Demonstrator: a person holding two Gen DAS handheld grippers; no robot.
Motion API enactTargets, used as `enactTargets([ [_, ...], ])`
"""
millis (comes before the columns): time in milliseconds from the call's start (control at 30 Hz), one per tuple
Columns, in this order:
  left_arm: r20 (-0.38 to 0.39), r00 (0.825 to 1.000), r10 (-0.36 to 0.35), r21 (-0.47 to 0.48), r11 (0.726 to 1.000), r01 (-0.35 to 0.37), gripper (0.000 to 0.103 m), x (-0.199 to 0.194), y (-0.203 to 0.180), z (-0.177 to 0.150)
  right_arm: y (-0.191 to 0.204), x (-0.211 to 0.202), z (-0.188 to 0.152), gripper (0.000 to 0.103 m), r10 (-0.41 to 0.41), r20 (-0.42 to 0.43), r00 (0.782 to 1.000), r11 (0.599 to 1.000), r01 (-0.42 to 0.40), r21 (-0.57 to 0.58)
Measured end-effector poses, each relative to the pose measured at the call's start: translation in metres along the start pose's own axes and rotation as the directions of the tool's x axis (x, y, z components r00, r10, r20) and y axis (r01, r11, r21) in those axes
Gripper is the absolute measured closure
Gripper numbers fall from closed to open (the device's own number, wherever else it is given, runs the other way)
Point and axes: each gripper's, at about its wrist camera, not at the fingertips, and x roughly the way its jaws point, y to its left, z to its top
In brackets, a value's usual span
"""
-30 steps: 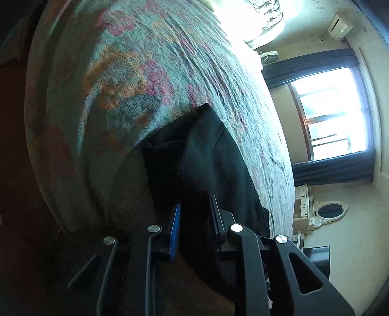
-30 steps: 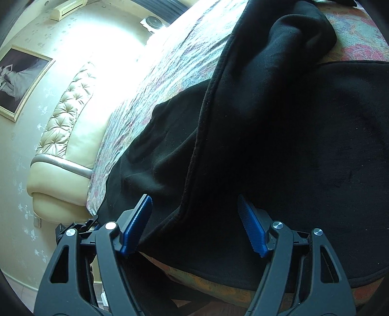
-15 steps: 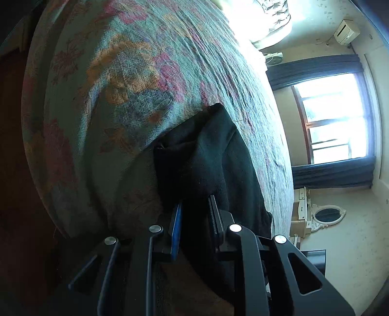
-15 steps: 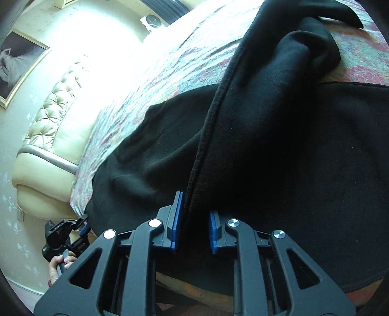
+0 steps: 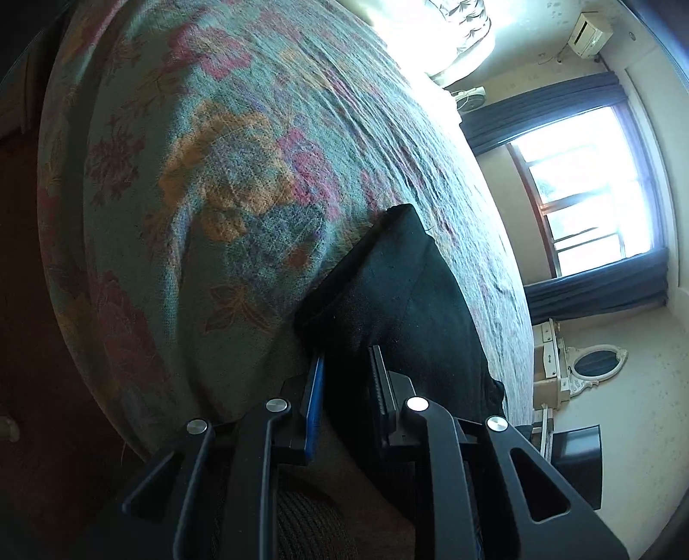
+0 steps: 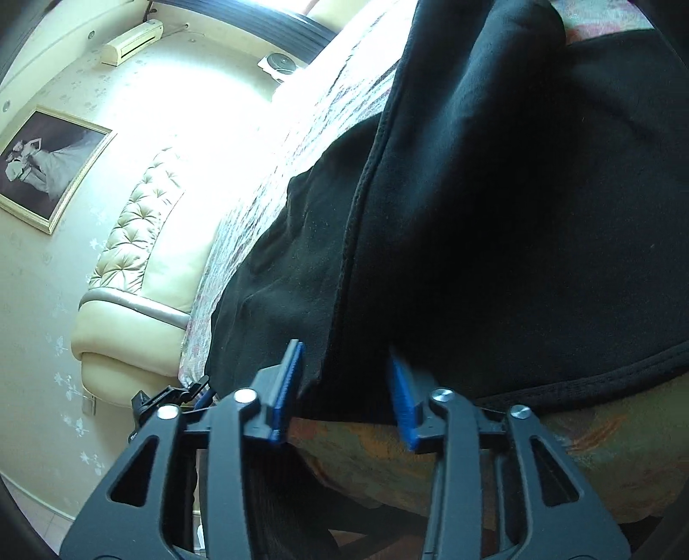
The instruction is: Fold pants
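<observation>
**Left wrist and right wrist: black pants gripped at the bed's edge**

Left wrist view: the left gripper (image 5: 344,379) is seen pinching a bunched end of the soft black fabric pants (image 5: 405,301); the blue-padded fingers (image 5: 313,396) are drawn close with cloth pressed between them; the pants run forward and away from the fingertips, the long axis lying along the bed towards the window side; the garment rests on the floral woven bedspread in green, pink and orange (image 5: 206,181), near its rounded edge; a bright window with dark blue curtains (image 5: 603,198) and a white oval-mirrored dressing table (image 5: 594,366) are seen beyond.

Right wrist view: the right gripper (image 6: 344,383) is held at the hemmed edge of the pants (image 6: 495,224); its fingers are parted, with a fold of cloth lying between them, and whether the pads are gripping it cannot be told; a stitched seam runs up and away from the fingertips; the nearer hold for any coming fold is judged to be the left; a cream tufted headboard (image 6: 129,241), a framed picture (image 6: 47,163) and a wall air conditioner (image 6: 133,41) are seen behind.
</observation>
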Motion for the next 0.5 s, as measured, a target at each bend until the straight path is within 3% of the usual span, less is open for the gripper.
enactTargets([
  [100, 0.035, 0.998, 0.048, 0.03, 0.998, -0.049, 0.082, -0.017, -0.007, -0.003, 0.003, -0.035, 0.031, 0.039, -0.06, 0.092, 0.994, 0.997, 0.063, -0.033],
  [200, 0.112, 0.992, 0.065, 0.089, 0.993, -0.075, 0.082, -0.039, -0.021, -0.006, -0.009, -0.07, 0.083, 0.035, -0.079, 0.213, 0.974, 0.997, 0.075, 0.025],
  [267, 0.122, 0.992, 0.027, 0.157, 0.987, -0.046, 0.082, -0.043, -0.04, -0.008, -0.033, -0.087, 0.122, 0.032, -0.027, 0.276, 0.961, 0.99, -0.013, 0.142],
  [333, 0.087, 0.996, -0.025, 0.236, 0.972, 0.004, 0.077, -0.037, -0.065, -0.014, -0.064, -0.093, 0.157, 0.032, 0.026, 0.33, 0.944, 0.953, -0.124, 0.278],
  [400, 0.045, 0.995, -0.091, 0.289, 0.954, 0.074, 0.058, -0.024, -0.089, -0.019, -0.081, -0.087, 0.19, 0.032, 0.027, 0.344, 0.938, 0.927, -0.152, 0.342],
  [433, 0.007, 0.993, -0.12, 0.311, 0.944, 0.111, 0.048, -0.013, -0.099, -0.025, -0.084, -0.08, 0.209, 0.032, -0.004, 0.33, 0.944, 0.929, -0.118, 0.35],
  [500, -0.071, 0.989, -0.134, 0.32, 0.936, 0.149, 0.047, 0.01, -0.114, -0.037, -0.09, -0.075, 0.247, 0.032, -0.084, 0.274, 0.958, 0.943, -0.013, 0.334],
])
